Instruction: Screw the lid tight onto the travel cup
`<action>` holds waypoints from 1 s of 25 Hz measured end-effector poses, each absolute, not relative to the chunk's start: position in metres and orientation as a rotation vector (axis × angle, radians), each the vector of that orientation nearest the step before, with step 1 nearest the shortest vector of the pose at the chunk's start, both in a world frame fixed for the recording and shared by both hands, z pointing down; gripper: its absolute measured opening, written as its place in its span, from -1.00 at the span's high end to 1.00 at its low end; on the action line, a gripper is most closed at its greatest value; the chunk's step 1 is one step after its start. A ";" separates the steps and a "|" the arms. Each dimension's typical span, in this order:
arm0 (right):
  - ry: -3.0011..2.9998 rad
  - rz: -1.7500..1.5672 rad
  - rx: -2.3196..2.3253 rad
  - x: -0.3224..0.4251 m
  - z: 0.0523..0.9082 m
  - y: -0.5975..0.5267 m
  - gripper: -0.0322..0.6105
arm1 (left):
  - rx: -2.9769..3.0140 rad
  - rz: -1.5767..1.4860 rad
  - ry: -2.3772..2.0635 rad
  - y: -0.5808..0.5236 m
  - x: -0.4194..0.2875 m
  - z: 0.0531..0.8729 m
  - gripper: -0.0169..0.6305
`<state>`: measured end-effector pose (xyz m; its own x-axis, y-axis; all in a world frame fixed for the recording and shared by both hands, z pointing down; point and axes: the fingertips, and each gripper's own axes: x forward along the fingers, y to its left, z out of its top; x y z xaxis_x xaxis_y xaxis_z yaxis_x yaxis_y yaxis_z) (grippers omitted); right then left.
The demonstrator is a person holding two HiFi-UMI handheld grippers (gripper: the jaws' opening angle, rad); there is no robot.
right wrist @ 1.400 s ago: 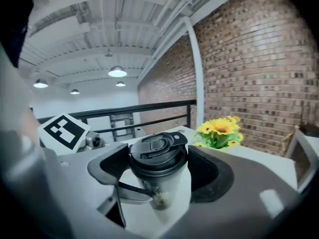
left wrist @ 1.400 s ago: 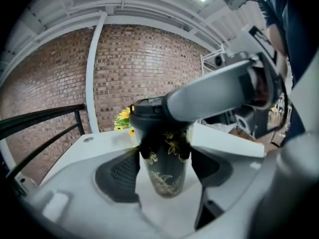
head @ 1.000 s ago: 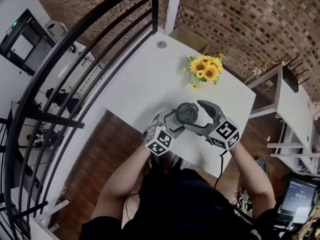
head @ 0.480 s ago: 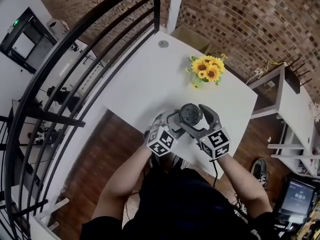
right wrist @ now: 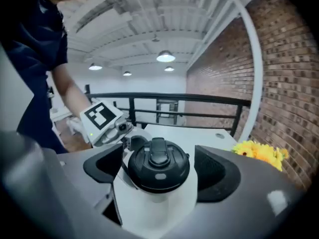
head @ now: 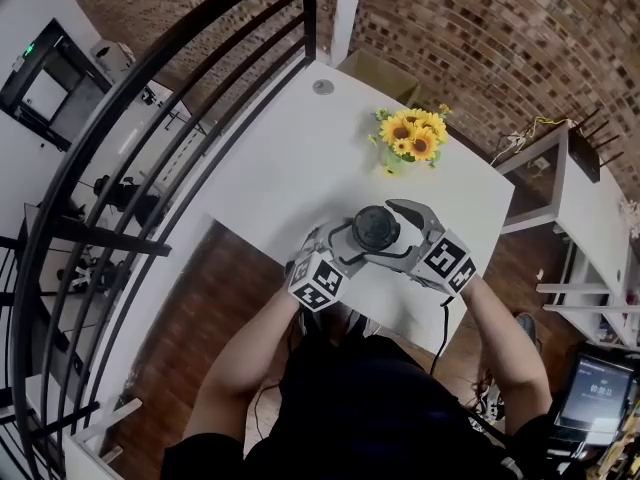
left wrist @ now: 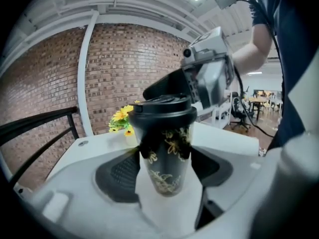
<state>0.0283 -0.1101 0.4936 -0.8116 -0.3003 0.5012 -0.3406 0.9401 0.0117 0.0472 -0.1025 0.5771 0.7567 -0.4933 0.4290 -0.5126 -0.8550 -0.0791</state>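
Note:
The travel cup (left wrist: 165, 156), clear with a gold flower print and a dark band, stands upright between the pads of my left gripper (left wrist: 164, 172), which is shut on its body. Its black lid (right wrist: 158, 164) with a flip tab sits on top. My right gripper (right wrist: 158, 169) reaches over the lid with a pad on each side and a narrow gap at both, so it is open. In the head view the lid (head: 375, 226) is over the near part of the white table (head: 290, 158), with the left gripper (head: 348, 244) to its left and the right gripper (head: 380, 232) coming from the right.
A small vase of sunflowers (head: 410, 138) stands on the table behind the cup. A round grommet (head: 322, 87) is at the far corner. A black railing (head: 180, 88) runs along the left. A cardboard box (head: 375, 72) and a white side table (head: 590, 203) lie beyond.
The right gripper swung toward me around the lid half a second ago and has now swung back out to the right. The left gripper and cup stayed put.

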 end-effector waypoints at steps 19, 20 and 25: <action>-2.488 0.291 1.020 0.039 0.505 -0.108 -0.40 | 2.891 0.660 -0.851 -0.098 0.046 0.578 -0.05; -2.535 0.242 0.908 0.037 0.499 -0.110 -0.41 | 2.893 0.661 -0.848 -0.098 0.046 0.577 -0.05; -2.522 0.080 0.345 0.021 0.504 -0.105 -0.43 | 2.890 0.661 -0.848 -0.100 0.045 0.578 -0.05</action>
